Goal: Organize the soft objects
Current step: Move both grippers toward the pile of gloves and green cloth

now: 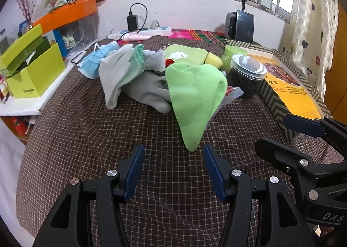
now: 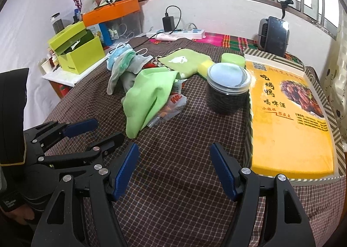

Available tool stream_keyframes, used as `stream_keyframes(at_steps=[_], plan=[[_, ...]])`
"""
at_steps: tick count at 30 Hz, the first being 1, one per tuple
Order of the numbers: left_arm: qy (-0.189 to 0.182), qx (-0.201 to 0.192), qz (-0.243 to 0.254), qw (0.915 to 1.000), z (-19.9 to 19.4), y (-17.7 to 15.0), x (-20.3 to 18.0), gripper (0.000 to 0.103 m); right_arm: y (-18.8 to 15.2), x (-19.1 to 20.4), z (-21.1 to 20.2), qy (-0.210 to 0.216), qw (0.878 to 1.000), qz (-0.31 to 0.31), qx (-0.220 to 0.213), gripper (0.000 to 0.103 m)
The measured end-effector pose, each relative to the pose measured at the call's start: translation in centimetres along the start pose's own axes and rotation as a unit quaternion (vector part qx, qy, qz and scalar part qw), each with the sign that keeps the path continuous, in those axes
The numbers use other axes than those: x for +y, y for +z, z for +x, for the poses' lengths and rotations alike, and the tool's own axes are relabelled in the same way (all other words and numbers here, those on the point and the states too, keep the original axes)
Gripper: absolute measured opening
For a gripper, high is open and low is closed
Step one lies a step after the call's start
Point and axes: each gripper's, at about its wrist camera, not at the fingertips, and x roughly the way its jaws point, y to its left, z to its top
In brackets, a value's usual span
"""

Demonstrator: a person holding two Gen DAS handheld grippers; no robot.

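Green cloth (image 1: 195, 97) ahead of left gripper (image 1: 173, 168) (spread wide).

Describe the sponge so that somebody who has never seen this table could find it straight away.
Start at the big yellow box on the right of the checked cloth, then go to the dark jar beside it. Just behind the jar lies the sponge, against a green towel: a small, pale yellow block, the only stiff-edged soft thing there.
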Motion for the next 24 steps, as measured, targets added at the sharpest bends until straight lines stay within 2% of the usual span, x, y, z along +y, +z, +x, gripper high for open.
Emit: stream_keyframes(at_steps=[11, 16, 24], plan=[[0.020, -0.008, -0.024, 0.9995, 0.1, 0.6, 2.7, 0.056, 2.0, 0.9, 1.3, 0.016, 1.000, -0.004, -0.011, 0.069], [0.033, -0.008, -0.042, 0.9986, 0.4, 0.7, 4.3, 0.056, 2.9, 1.7, 2.5, 0.034, 0.999, -0.008, -0.013, 0.059], [0.038, -0.010, -0.059, 0.9975, 1.2, 1.5, 6.2, 0.056, 4.6, 2.0, 5.0, 0.036, 0.999, 0.000, -0.008, 0.059]])
